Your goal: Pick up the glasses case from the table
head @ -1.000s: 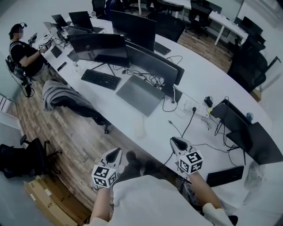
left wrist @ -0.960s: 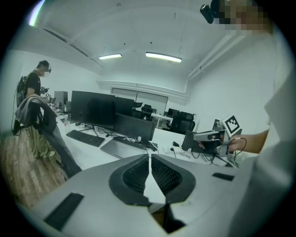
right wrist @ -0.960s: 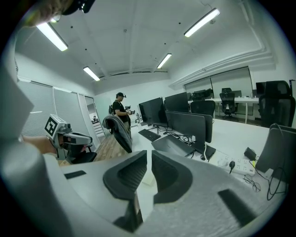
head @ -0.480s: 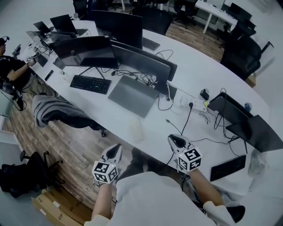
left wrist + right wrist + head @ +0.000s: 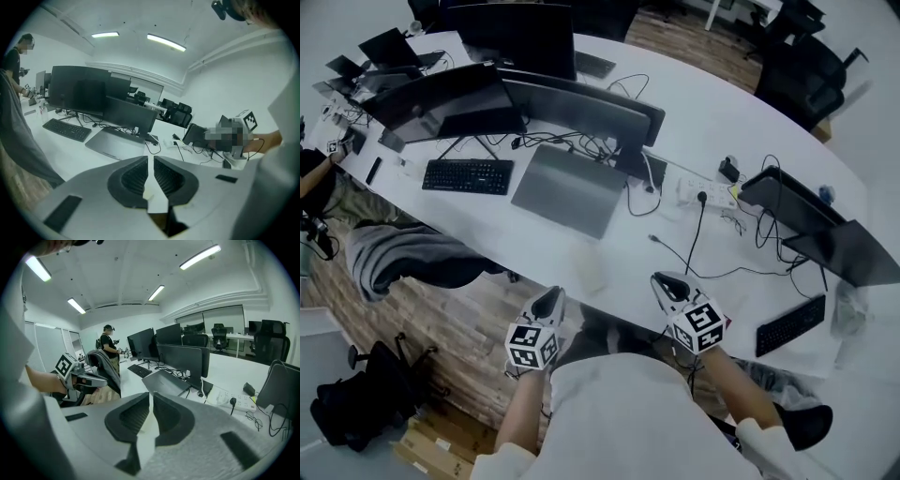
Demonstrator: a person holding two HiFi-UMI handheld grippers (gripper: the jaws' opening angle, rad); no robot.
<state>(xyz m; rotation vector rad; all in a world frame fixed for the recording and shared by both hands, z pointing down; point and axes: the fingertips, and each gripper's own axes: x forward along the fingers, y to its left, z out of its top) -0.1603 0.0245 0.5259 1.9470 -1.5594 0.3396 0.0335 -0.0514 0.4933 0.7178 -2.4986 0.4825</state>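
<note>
Left tongs (image 5: 552,297) and right tongs (image 5: 662,280) are both closed together, empty (hovering by the counter (image 5: 703,122) edge), near the pale glasses case (image 5: 588,266).

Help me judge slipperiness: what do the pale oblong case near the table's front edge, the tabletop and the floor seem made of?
Pale oblong glasses case: whitish, matt, no glint; too small to tell plastic from fabric.
White tabletop: probably smooth laminate, even soft sheen.
Brown floor: wood or wood-look planks, seams and grain visible.
</note>
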